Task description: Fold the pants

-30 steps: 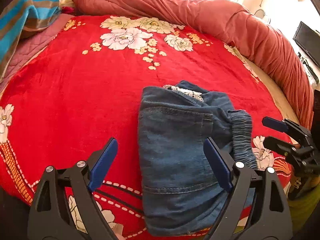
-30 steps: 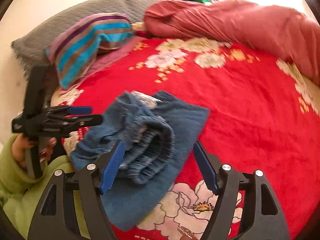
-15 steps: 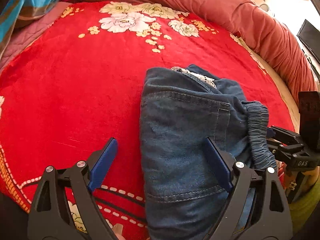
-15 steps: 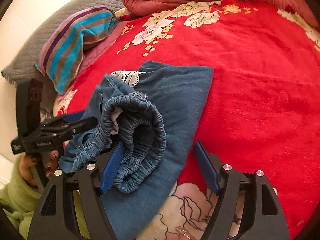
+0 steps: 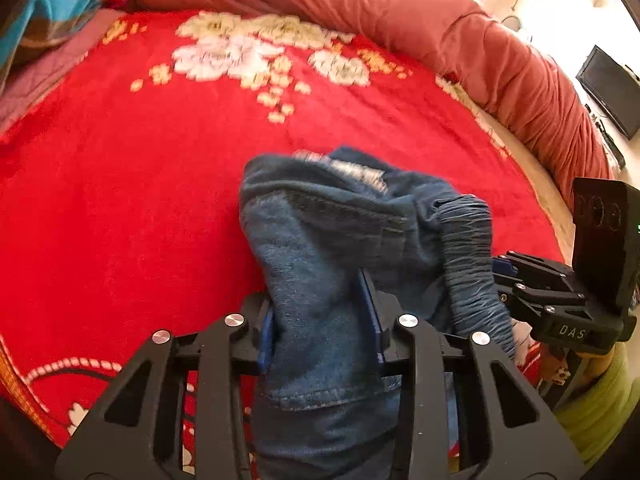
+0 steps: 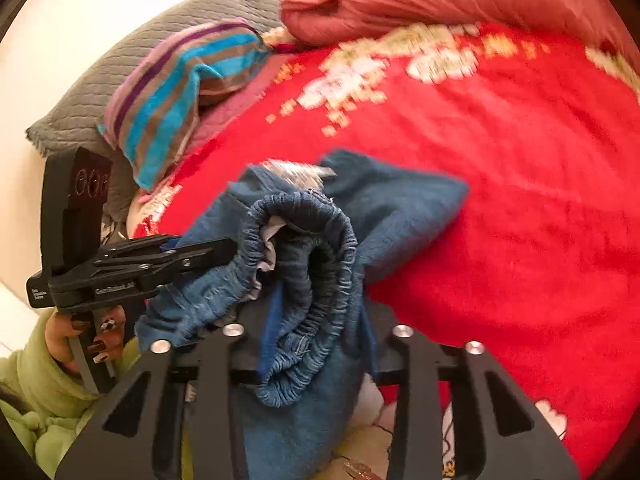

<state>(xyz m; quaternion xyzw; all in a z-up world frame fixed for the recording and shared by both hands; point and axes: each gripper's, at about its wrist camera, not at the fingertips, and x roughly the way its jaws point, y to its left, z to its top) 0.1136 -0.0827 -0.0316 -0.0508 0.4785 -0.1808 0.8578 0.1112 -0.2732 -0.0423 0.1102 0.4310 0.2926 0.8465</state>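
Observation:
The folded blue denim pants (image 5: 320,240) lie bunched on the red flowered blanket (image 5: 120,200), their near end raised. My left gripper (image 5: 320,328) is shut on the near edge of the pants. My right gripper (image 6: 316,320) is shut on the elastic waistband (image 6: 320,248) of the pants (image 6: 400,204). The right gripper also shows at the right of the left wrist view (image 5: 532,280), against the waistband (image 5: 468,248). The left gripper shows at the left of the right wrist view (image 6: 188,252), gripping the denim.
A rolled pink-red quilt (image 5: 400,12) runs along the far and right sides of the bed. A striped cloth (image 6: 180,92) and grey pillow (image 6: 100,92) lie at the head. A dark screen (image 5: 608,92) stands beyond the bed's right edge.
Both grippers have closed on the pants: left on the near edge, right on the waistband. The gripped ends have lifted and the cloth has bunched up.

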